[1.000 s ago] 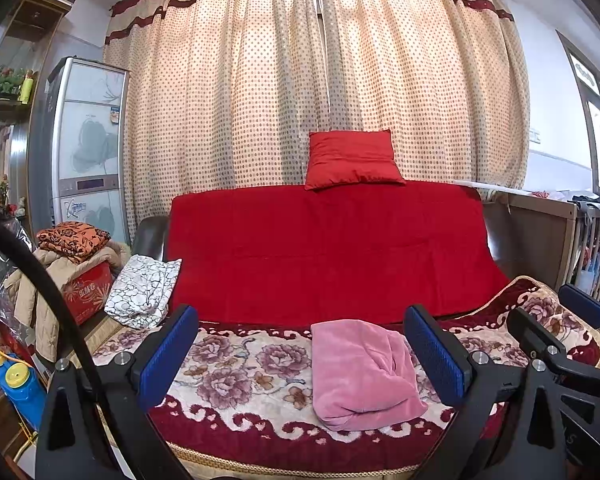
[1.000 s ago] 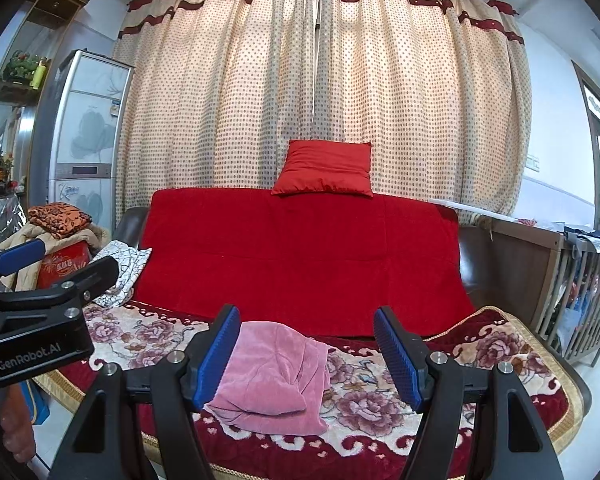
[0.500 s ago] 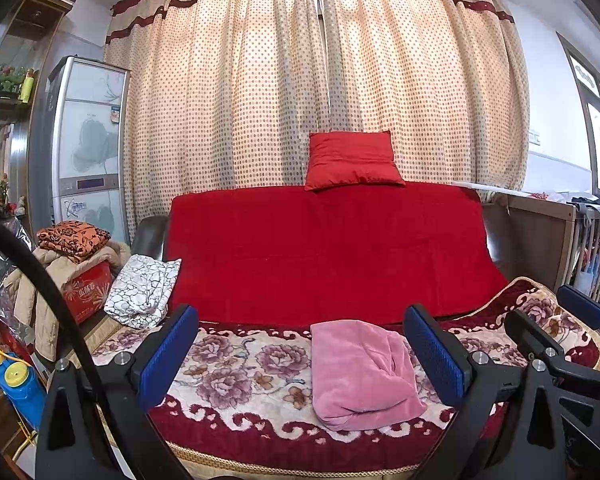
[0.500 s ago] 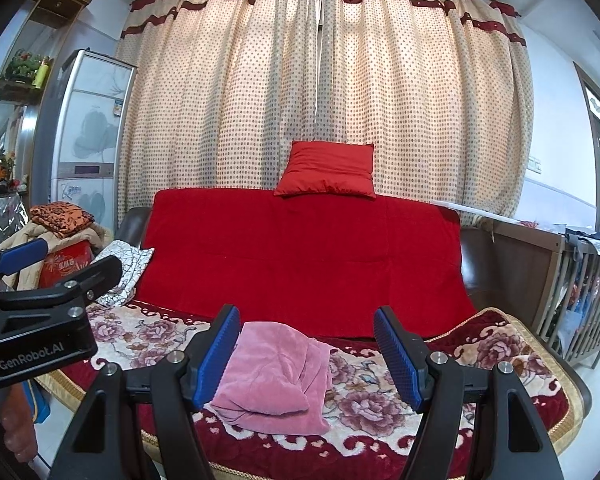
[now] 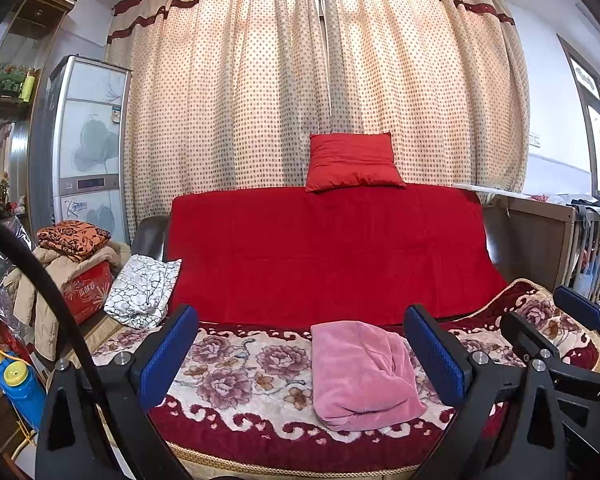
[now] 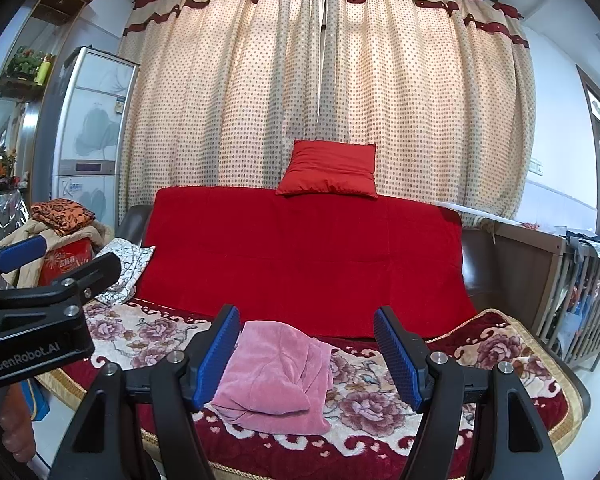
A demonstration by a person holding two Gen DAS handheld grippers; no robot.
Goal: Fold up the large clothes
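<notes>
**Holding both grippers open in front of the sofa**

Looking through the left wrist camera, I see my left gripper [image 5: 300,354] spread wide with nothing between its blue pads. A folded pink garment [image 5: 360,376] lies on the flowered blanket [image 5: 236,376] that covers the sofa seat, toward the right pad and clear of it. A red throw [image 5: 328,252] drapes the sofa back, and a red cushion [image 5: 354,162] sits on top of it against the dotted curtain [image 5: 260,100]. My right gripper [image 5: 572,320] shows at the right edge.

Through the right wrist camera, my right gripper [image 6: 306,354] also stands open and empty. The pink garment [image 6: 276,376] rests on the blanket, nearer the left pad. My left gripper's body [image 6: 32,320] fills the left edge, and a white patterned cloth [image 6: 126,268] sits at the sofa's left end.
</notes>
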